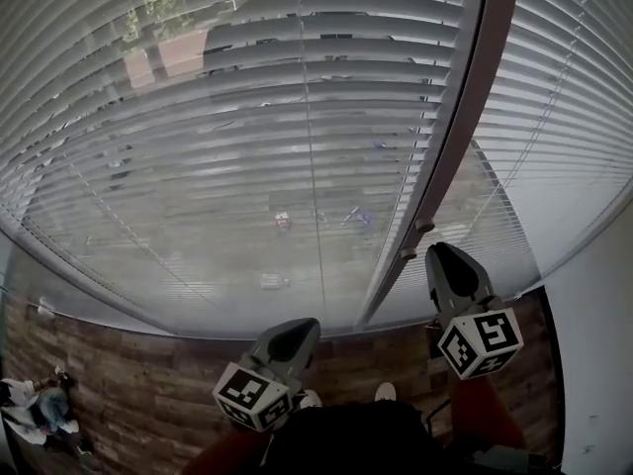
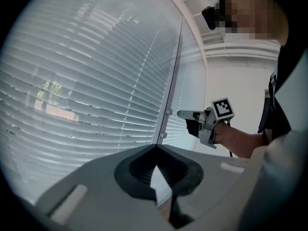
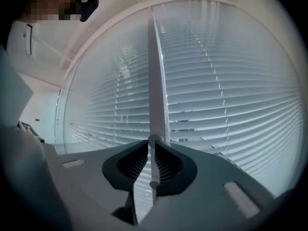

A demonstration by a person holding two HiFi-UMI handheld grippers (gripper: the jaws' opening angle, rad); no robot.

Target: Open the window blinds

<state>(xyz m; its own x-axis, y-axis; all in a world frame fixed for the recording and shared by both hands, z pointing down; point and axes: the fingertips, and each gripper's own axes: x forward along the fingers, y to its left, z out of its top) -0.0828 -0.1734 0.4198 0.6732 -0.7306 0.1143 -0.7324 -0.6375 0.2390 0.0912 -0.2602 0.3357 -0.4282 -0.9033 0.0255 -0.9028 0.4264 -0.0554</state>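
Grey slatted blinds point(image 1: 247, 166) cover the window, their slats tilted so the street shows through. Beside the brown window post point(image 1: 465, 117) hang two small pull knobs point(image 1: 423, 226). My right gripper point(image 1: 440, 253) points level at them, just short of touching. In the right gripper view the jaws point(image 3: 152, 146) stand a narrow gap apart, and the thin pull and its knob point(image 3: 154, 139) show through that gap without being pressed. The left gripper view shows the right gripper point(image 2: 182, 113) a little clear of the knobs point(image 2: 169, 111). My left gripper point(image 1: 302, 327) is lower and to the left, shut and empty point(image 2: 155, 149).
A second blind point(image 1: 564, 117) hangs right of the post, next to a white wall point(image 1: 593, 364). Wood-pattern floor point(image 1: 129, 384) lies below the window, with a small heap of things point(image 1: 35, 404) at the lower left. The person's shoes point(image 1: 386, 392) are close to the sill.
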